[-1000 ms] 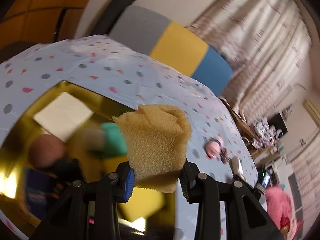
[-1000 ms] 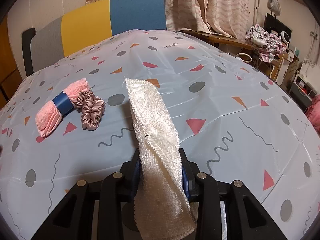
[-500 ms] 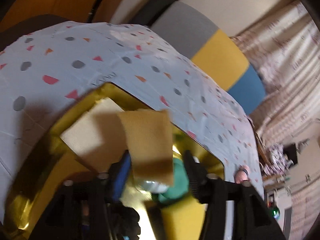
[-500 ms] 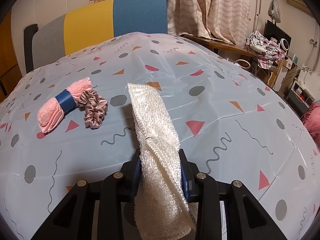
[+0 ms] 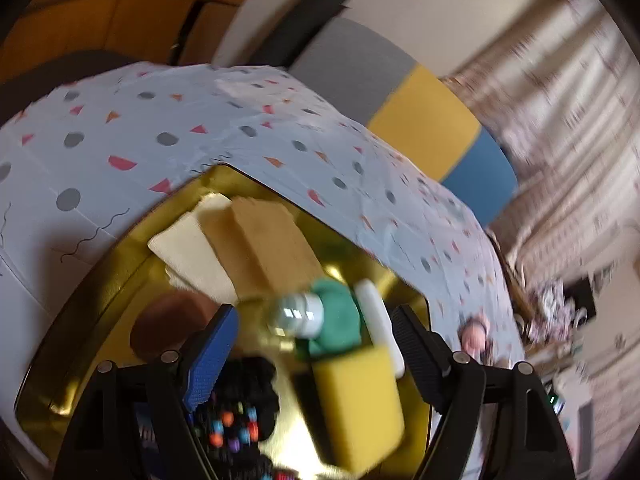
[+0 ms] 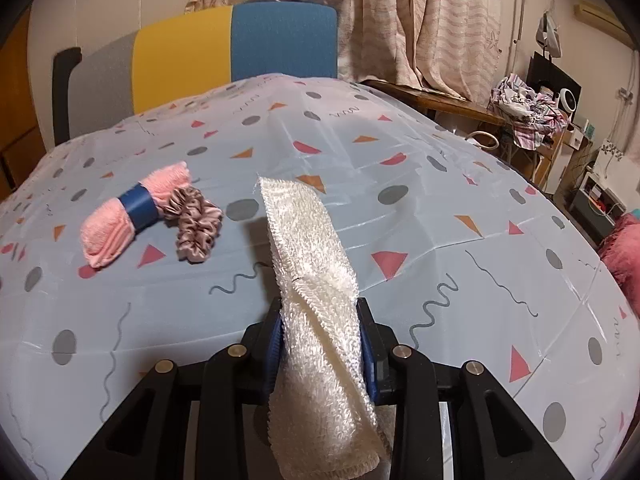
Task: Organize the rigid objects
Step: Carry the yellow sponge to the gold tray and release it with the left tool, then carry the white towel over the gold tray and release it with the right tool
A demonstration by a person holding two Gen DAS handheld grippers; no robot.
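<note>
Left gripper (image 5: 316,340) has just opened above a tan, porous sponge (image 5: 268,248) in the gold tray (image 5: 120,280).

A chair (image 6: 236,44) with grey, yellow and blue back panels stands behind the tabletop (image 6: 440,240), which wears a pale cloth printed with dots, triangles and squiggles. Patterned curtains (image 6: 400,20) hang beyond. At right, a heap of clothes (image 6: 524,110) lies on a wooden desk (image 6: 448,102).

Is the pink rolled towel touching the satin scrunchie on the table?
Touching. The right wrist view shows the scrunchie pressed against the pink rolled towel beside its blue band, with no tablecloth visible between them.
</note>
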